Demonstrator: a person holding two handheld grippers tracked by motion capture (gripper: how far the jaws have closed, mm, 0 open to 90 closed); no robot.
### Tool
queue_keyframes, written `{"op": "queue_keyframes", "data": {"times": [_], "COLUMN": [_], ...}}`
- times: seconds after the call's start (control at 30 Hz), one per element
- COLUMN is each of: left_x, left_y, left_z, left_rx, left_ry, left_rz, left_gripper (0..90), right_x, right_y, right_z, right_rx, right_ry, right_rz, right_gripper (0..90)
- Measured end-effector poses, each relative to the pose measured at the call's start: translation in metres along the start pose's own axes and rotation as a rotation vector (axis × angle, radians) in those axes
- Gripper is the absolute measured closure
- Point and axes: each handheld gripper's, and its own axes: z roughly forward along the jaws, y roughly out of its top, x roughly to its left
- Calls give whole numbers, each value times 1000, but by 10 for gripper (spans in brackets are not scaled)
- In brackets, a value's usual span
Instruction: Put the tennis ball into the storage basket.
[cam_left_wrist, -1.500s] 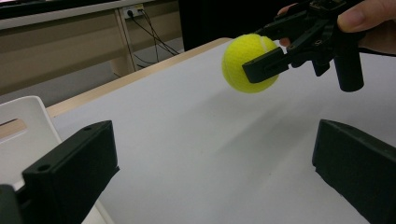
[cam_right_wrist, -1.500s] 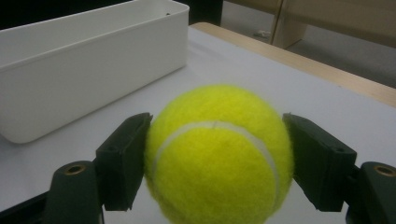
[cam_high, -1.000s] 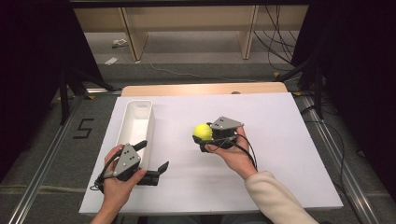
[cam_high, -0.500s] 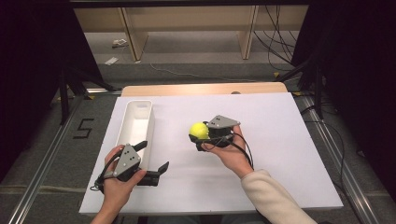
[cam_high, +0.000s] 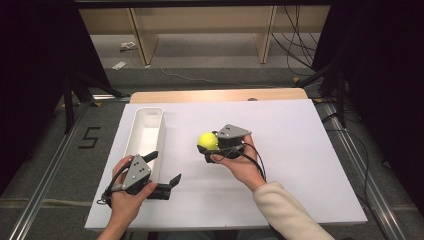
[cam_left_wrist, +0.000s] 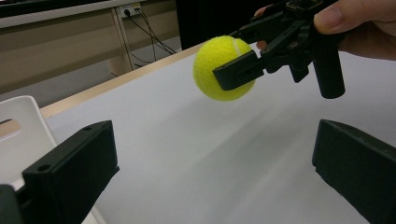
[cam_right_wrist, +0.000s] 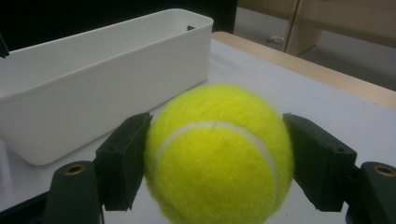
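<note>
A yellow tennis ball (cam_high: 207, 141) hangs a little above the white table, to the right of a long white bin (cam_high: 159, 131). My right gripper (cam_high: 206, 145) is shut on it, one jaw on either side of the ball (cam_right_wrist: 219, 154). The bin (cam_right_wrist: 107, 79) lies just beyond it, long side facing me, and looks empty. Near the front edge, by the bin's near end, my left gripper (cam_high: 165, 167) stands open with nothing between its jaws. The left gripper view looks across at the held ball (cam_left_wrist: 224, 67) and the right gripper (cam_left_wrist: 236, 53).
White sheet (cam_high: 300, 150) covers the table; a wooden strip (cam_high: 220, 95) runs along its far edge. Wooden shelf legs and cables stand on the floor beyond. A metal rail (cam_high: 45, 185) and a floor mark "5" lie to the left.
My right gripper has carried the ball slightly left, toward the bin. The left gripper has not moved.
</note>
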Motion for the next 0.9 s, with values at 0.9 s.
{"op": "queue_keyframes", "data": {"times": [0.9], "left_x": [-2], "left_y": [0], "left_z": [1], "left_rx": [6], "left_ry": [-6], "left_rz": [9], "left_gripper": [0], "right_x": [4], "right_y": [8], "right_z": [15], "right_rx": [19], "right_ry": [26], "right_rz": [4], "right_gripper": [274]}}
